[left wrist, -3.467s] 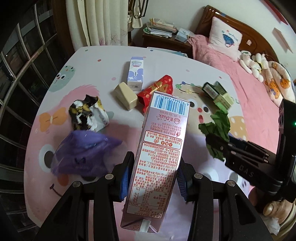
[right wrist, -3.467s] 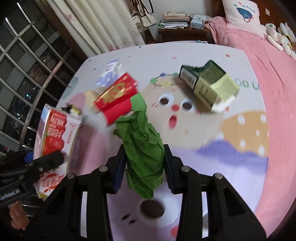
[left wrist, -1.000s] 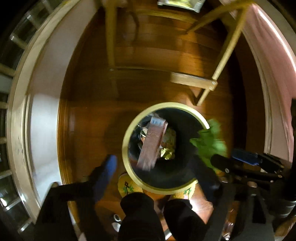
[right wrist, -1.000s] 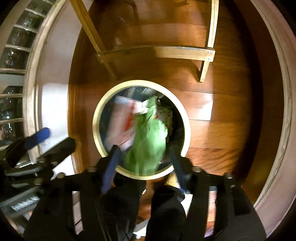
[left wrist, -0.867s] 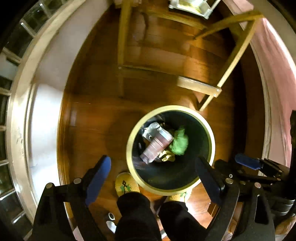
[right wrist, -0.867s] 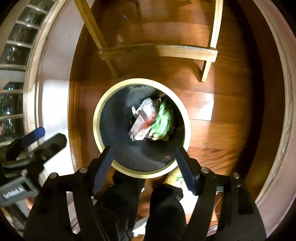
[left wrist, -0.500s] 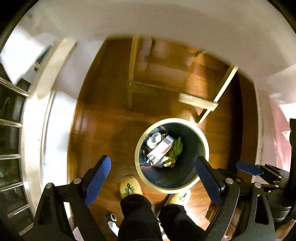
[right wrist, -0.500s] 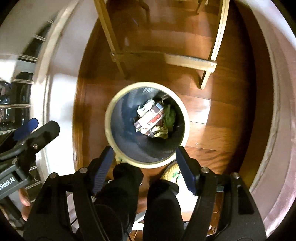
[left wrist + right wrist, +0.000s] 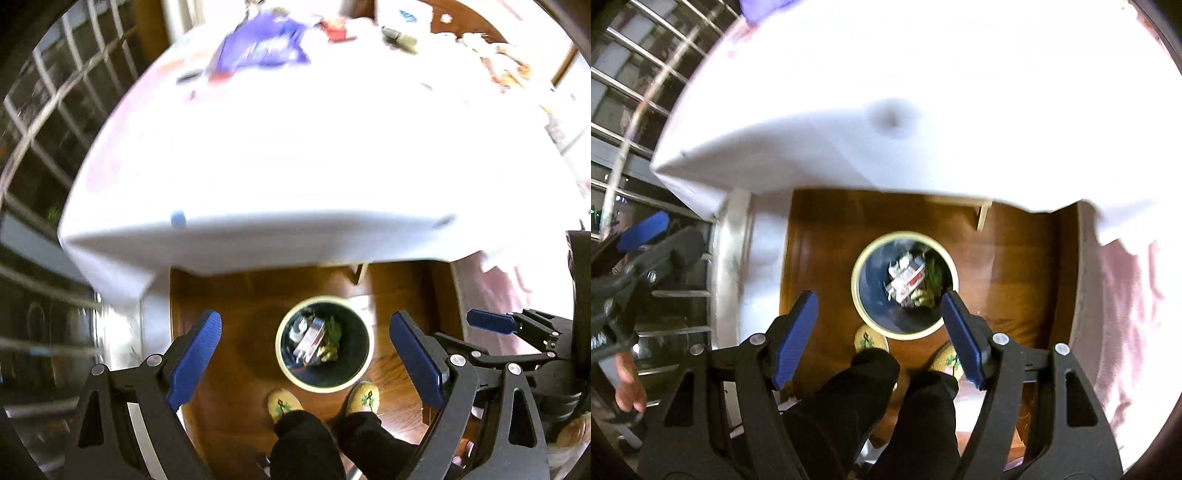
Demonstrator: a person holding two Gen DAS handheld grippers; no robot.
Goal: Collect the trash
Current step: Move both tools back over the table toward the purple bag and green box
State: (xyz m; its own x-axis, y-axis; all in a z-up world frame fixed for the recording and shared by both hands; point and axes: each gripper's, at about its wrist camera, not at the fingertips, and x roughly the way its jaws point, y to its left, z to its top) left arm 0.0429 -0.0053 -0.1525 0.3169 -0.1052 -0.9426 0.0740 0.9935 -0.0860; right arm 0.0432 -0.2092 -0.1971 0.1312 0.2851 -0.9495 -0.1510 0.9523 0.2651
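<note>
Nearest the lenses, both pairs of tongs stand wide apart with nothing between the blue pads: the left tongs and the right tongs each frame only open air above the floor. A second ago the pink milk carton and the green paper were dropping out of them; now both have come up well clear of the floor, and the views take in much more of the room.

Below them, the person's dark trouser legs and yellow slippers stand just beside the round waste bin. Inside it the carton lies slanted, with the crumpled green paper touching its right side, among other scraps. That pair of items reads as collected.

Farther out, the edge of the white surface has come into sight, badly blurred and overexposed. At its far side a purple bag and a red packet remain, so more trash is probably left to fetch.
</note>
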